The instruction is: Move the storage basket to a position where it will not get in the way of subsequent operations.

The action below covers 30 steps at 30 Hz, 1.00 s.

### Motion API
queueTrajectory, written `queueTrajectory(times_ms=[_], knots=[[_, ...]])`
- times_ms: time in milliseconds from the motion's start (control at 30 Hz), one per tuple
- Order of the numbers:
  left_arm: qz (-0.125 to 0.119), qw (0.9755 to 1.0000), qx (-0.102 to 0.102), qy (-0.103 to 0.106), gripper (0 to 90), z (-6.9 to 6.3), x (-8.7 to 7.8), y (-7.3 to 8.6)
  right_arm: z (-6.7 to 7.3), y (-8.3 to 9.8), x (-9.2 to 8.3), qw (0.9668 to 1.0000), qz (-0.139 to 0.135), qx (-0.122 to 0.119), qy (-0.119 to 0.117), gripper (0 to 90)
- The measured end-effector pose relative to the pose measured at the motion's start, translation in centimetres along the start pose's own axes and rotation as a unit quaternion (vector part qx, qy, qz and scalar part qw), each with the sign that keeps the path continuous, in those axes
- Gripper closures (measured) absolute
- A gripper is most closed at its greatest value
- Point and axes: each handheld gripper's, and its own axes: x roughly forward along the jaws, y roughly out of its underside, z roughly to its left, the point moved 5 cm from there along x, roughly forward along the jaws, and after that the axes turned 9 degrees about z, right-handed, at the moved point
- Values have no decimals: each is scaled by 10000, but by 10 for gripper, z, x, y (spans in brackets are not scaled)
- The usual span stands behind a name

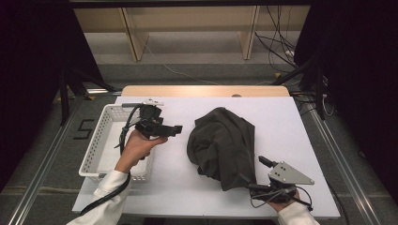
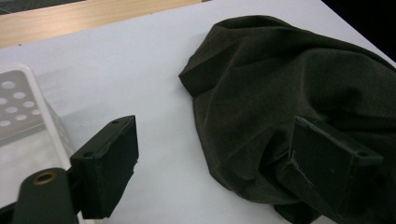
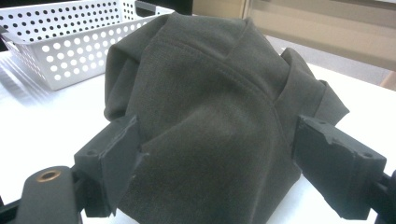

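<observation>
Treat the cloth (image 1: 223, 145), bunched mid-tabletop (image 1: 281, 122) right of the basket (image 1: 96, 145), as light, limp and snag-prone: pinch a thick fold at its near edge, both grippers' fingers (image 2: 109, 163) standing open, empty.

white table (image 1: 291, 122) on grey floor (image 1: 197, 70), dark curtains (image 1: 28, 70).

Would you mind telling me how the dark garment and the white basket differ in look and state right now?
The dark garment is soft, crumpled cloth heaped mid-table; the white basket is a rigid, perforated tray at the table's left edge. The garment is dark olive-grey, the basket bright white. The right gripper has its open jaws on either side of the garment's near end, while the left gripper, jaws open, hangs beside the basket, pointing toward the garment. Both rest on the white tabletop.
</observation>
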Motion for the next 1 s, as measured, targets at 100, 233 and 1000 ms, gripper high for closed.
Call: queueTrajectory(times_ms=[100, 233, 1000], knots=[[-63, 10000, 42, 61, 156, -7, 0, -1, 0, 0, 0, 10000, 8, 3, 2, 170], [-20, 9997, 187, 138, 156, -18, 2, 0, 0, 0, 0, 10000, 28, -11, -4, 170], [99, 9976, 653, 209, 155, -54, 13, 17, 1, 1, 2, 10000, 68, -12, -31, 170]])
